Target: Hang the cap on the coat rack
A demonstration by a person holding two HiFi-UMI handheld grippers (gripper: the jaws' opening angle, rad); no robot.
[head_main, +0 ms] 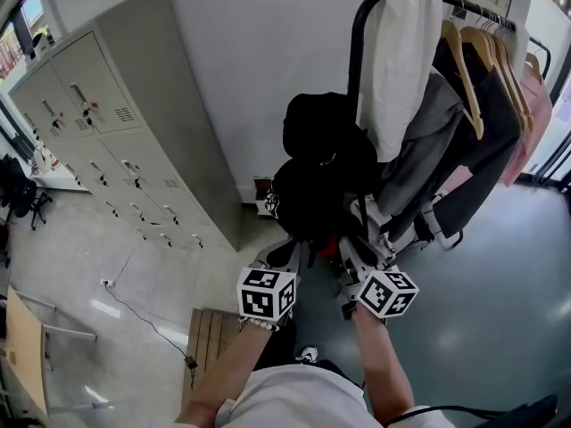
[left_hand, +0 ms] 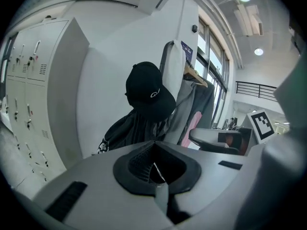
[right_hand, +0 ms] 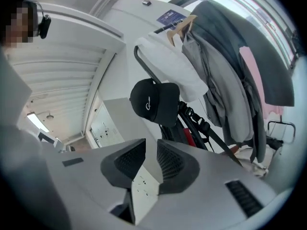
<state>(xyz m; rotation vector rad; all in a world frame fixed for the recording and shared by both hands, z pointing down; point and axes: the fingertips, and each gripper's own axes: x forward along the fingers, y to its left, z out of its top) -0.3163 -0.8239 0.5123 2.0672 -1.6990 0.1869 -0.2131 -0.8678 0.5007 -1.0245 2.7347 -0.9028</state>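
Pressed together, the jaws of the left gripper (left_hand: 154,143) are seen empty, while those of the right gripper (right_hand: 146,151) are parted by a narrow gap with nothing between. Farther off, the black cap (head_main: 321,127) is hung at the left end of the coat rack (head_main: 357,43), above a black jacket (head_main: 312,199).

Head view looks steeply down, coat rack (head_main: 357,52) at one o'clock. Both gripper views tilt upward nearby, sharing the cap (left_hand: 148,91) near twelve o'clock.
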